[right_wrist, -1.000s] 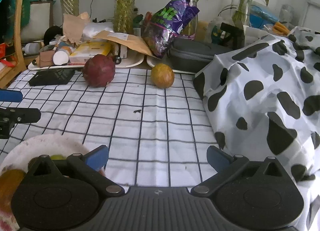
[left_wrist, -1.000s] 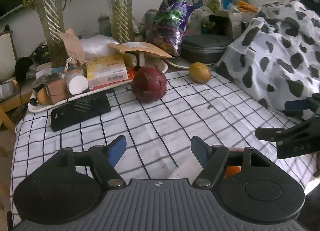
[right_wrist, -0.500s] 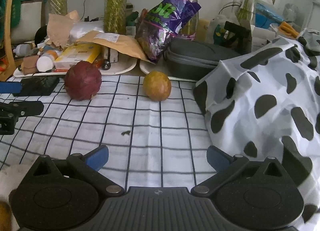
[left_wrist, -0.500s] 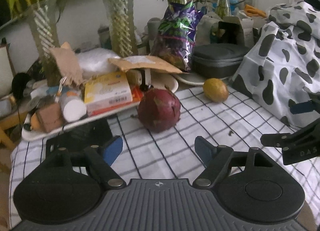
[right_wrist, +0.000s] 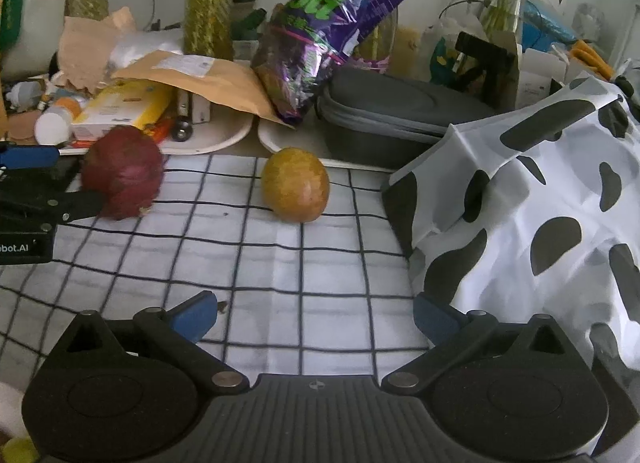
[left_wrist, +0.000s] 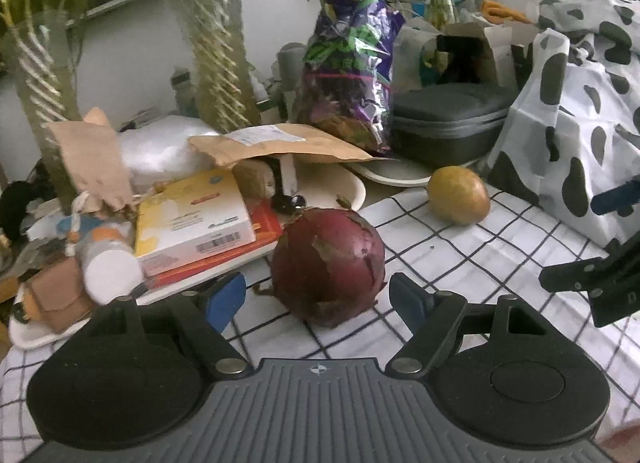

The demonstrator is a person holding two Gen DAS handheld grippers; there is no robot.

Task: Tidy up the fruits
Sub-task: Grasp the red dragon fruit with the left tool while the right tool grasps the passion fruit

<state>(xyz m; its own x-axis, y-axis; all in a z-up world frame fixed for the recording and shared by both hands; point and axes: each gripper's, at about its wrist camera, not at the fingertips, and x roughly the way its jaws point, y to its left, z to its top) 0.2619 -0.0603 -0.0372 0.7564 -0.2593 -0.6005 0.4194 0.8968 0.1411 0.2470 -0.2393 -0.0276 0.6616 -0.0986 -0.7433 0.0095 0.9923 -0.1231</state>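
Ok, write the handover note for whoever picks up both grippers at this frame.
Left hand-held gripper: open, empty, fingers flanking the dragon fruit, not closed on it.
Right hand-held gripper: open, empty, facing the yellow fruit farther off.
Both fruits sit loose on the checked cloth.
Done: neither of these fruits grasped yet.
Left: probably close on the dragon fruit, then collect the yellow fruit.

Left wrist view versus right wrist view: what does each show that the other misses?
Only the left wrist view shows the left gripper open with the dragon fruit between its fingers, not yet closed.

Only the right wrist view shows the right gripper open over bare checked cloth, and a plate rim at the lower left.

Both show the dragon fruit, the yellow fruit and the cow-print fabric.
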